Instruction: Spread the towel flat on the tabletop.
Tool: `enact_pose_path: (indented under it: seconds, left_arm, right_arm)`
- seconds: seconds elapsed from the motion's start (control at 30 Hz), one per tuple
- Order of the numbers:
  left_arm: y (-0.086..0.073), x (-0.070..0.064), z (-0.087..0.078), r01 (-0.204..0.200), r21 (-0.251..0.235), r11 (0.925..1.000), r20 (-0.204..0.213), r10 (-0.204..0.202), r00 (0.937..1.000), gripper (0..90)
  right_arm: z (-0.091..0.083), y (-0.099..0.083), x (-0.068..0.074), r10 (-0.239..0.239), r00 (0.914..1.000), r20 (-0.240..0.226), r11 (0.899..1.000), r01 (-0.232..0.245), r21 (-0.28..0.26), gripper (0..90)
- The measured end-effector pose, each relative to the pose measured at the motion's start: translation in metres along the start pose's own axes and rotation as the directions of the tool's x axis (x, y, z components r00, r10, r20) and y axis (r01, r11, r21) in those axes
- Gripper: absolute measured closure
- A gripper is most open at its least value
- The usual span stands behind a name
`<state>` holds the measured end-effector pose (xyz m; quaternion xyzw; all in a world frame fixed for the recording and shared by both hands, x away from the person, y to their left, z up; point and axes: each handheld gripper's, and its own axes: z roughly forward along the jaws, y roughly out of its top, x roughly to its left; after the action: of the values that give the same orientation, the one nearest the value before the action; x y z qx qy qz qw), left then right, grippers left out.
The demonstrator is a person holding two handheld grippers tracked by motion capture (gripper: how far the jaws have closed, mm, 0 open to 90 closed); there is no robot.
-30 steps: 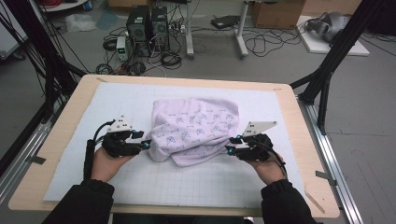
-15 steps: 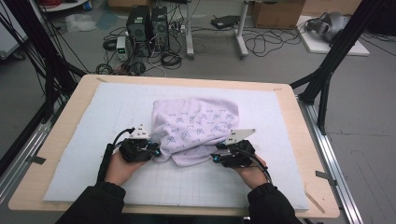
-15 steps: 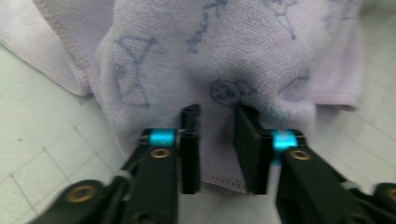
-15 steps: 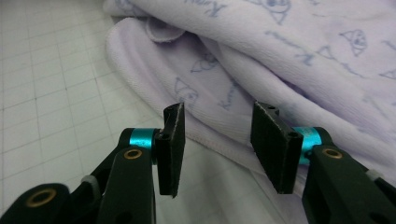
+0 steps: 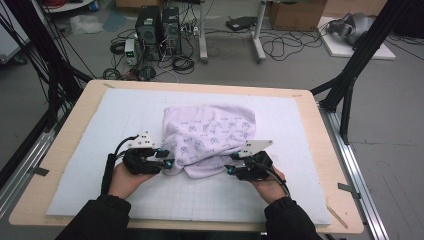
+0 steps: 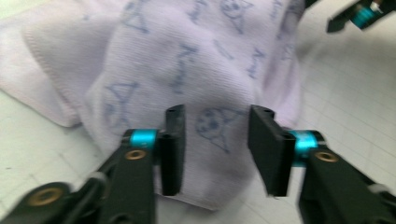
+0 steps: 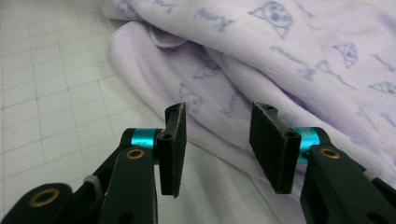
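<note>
Your left gripper [image 5: 166, 163] and right gripper [image 5: 229, 170] both gape, jaws straddling the near hem of the lilac printed towel [image 5: 210, 137], crumpled mid-mat [image 5: 300, 150]. They sit at its 7 and 5 o'clock corners, apparently to pinch both ends together.

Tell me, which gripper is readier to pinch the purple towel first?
The left, probably. The left gripper has its open jaws already around a fold of the towel. The right gripper is open too, but only the towel's hem edge lies between its jaws, with mat beneath.
</note>
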<state>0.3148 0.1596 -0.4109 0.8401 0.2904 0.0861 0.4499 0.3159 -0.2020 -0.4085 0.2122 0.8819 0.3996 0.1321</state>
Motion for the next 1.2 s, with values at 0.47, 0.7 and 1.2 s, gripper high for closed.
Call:
enact_pose_path:
  seconds: [0.47, 0.7, 1.2]
  left_arm:
    - [-0.001, -0.006, 0.023, -0.036, 0.073, 0.9967, -0.033, 0.039, 0.9987, 82.4]
    - [0.021, -0.009, -0.016, -0.038, -0.037, 0.9986, -0.017, 0.037, 0.9992, 83.3]
    - [0.038, 0.024, -0.003, -0.001, -0.025, 0.9997, -0.126, -0.002, 0.9921, 82.6]
  right_arm:
    - [-0.008, -0.002, -0.008, -0.016, 0.9969, 0.077, 1.0, 0.016, -0.005, 54.8]
    - [-0.013, -0.002, -0.011, -0.006, 0.9972, 0.074, 1.0, 0.008, -0.024, 54.2]
    - [0.008, -0.006, -0.032, 0.015, 0.994, 0.108, 0.999, -0.02, 0.041, 58.8]
